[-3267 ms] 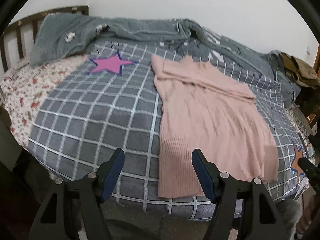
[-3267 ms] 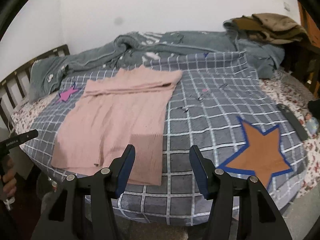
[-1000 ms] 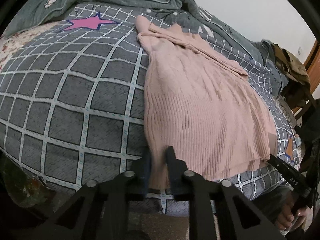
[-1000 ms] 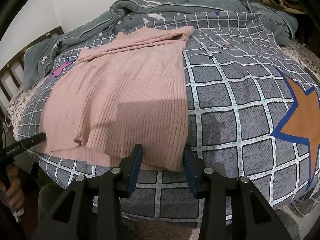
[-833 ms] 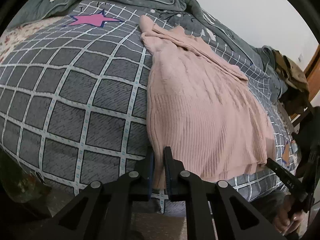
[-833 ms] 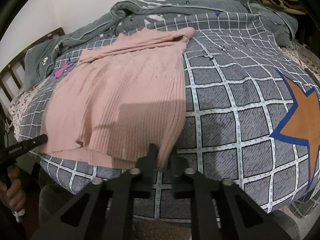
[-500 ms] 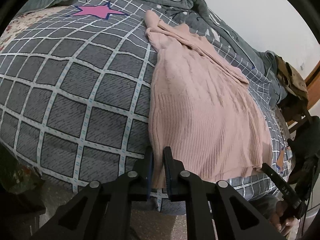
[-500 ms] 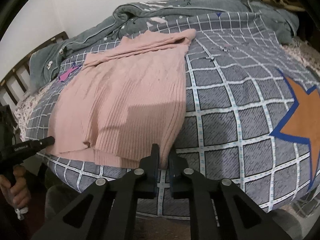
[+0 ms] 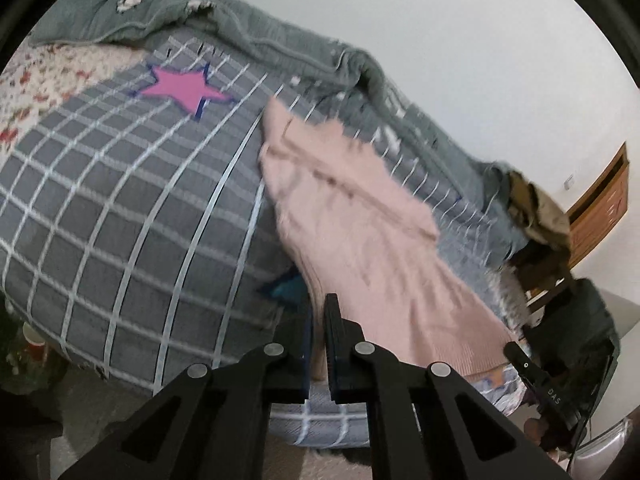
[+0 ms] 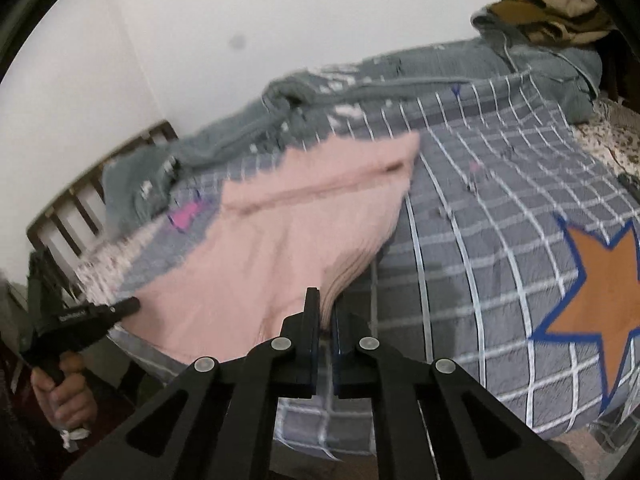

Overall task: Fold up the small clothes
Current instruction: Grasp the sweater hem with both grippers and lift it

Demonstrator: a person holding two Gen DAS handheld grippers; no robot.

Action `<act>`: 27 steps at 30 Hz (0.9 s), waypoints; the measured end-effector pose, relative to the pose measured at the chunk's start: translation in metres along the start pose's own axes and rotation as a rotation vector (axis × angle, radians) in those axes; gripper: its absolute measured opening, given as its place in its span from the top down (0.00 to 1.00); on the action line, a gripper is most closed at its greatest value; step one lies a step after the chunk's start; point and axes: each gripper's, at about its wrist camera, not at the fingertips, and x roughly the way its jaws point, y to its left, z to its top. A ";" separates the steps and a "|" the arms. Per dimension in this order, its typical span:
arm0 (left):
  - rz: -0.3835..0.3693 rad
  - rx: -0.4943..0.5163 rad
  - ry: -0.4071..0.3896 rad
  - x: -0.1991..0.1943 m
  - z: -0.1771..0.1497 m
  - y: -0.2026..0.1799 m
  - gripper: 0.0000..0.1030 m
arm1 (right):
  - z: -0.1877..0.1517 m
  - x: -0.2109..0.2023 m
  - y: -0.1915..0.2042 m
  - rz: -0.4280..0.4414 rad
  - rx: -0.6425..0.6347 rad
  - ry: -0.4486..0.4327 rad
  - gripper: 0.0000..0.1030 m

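Your left tongs (image 9: 318, 312) are pressed together on the near left corner of the pink sweater's (image 9: 360, 232) hem, with the knit pinched between the pads. Your right tongs (image 10: 325, 308) have just been closing and now clamp the near right corner of the same hem, fabric bunched between them. The sweater lies lengthwise on the bed, on the grey checked cover (image 9: 120, 208), its near edge raised off the cover at both pinched corners and its far end, with the folded sleeves, resting flat near the rumpled grey-green blanket (image 9: 248, 28). A pink star (image 9: 182, 88) sits left of the sweater, an orange star (image 10: 604, 284) to its right. Both views are blurred.
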 end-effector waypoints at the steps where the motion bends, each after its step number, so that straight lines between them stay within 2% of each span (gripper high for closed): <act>1: -0.005 0.000 -0.011 -0.004 0.005 -0.003 0.94 | 0.007 -0.005 0.001 0.012 0.005 -0.016 0.95; 9: 0.016 0.026 -0.082 -0.016 0.046 -0.036 0.94 | 0.051 -0.016 -0.006 0.088 0.087 -0.066 0.95; 14: 0.023 0.015 -0.115 -0.008 0.076 -0.045 0.94 | 0.079 -0.011 -0.013 0.135 0.142 -0.095 0.95; 18: 0.036 0.008 -0.135 0.008 0.103 -0.048 0.94 | 0.106 0.000 -0.015 0.158 0.153 -0.120 0.95; 23: 0.045 -0.020 -0.154 0.043 0.144 -0.045 0.94 | 0.143 0.033 -0.028 0.187 0.212 -0.136 0.95; 27: 0.057 -0.018 -0.158 0.077 0.172 -0.040 0.94 | 0.171 0.064 -0.035 0.177 0.226 -0.153 0.95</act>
